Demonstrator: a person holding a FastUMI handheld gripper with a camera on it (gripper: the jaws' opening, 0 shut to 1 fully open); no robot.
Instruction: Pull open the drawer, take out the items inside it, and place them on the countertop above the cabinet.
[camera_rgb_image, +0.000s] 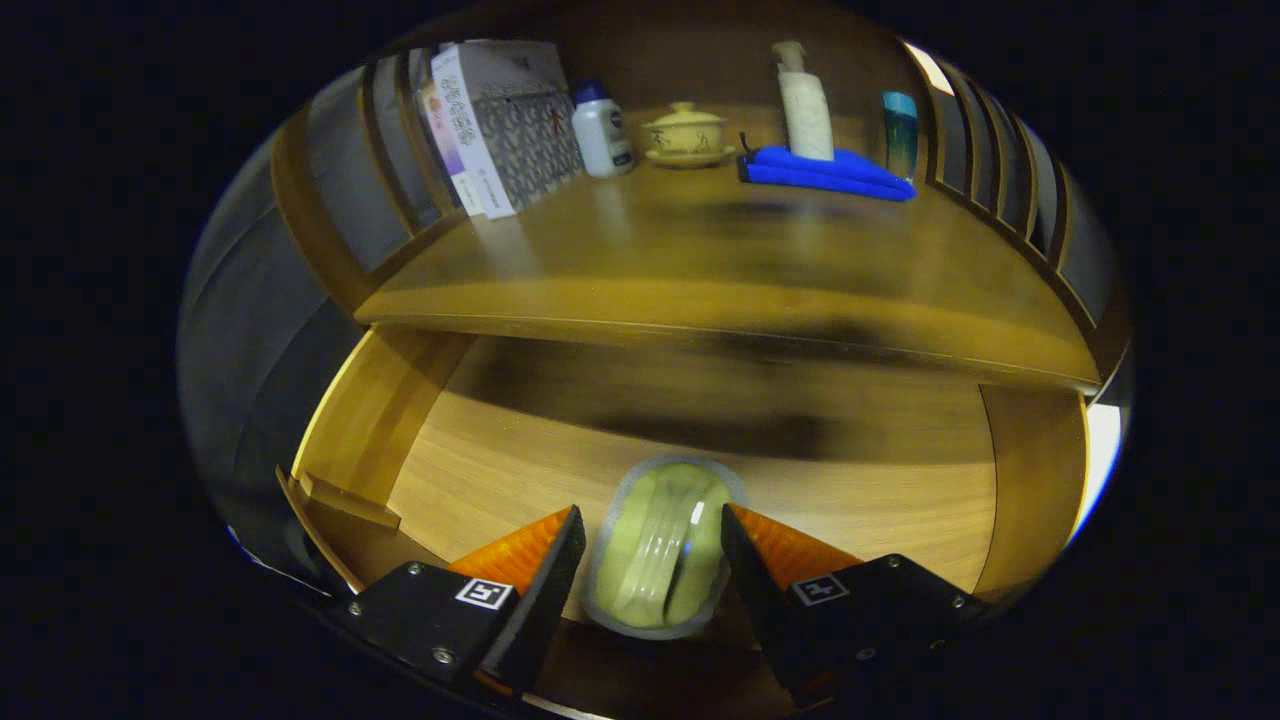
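Item: pale green glossy oval packet with grey rim, lying at the near end of the open wooden drawer. I am bracketing it with my orange-and-black gripper, fingers apart on either flank, apparently not pressing. Likely light, slick, somewhat soft; best taken across its narrow sides. Destination: wooden countertop beyond.

1. Looks like a home setup: wooden cabinet with a countertop and an open drawer.
2. Household stuff on top: lotion bottle, teacup, folded towel, box.
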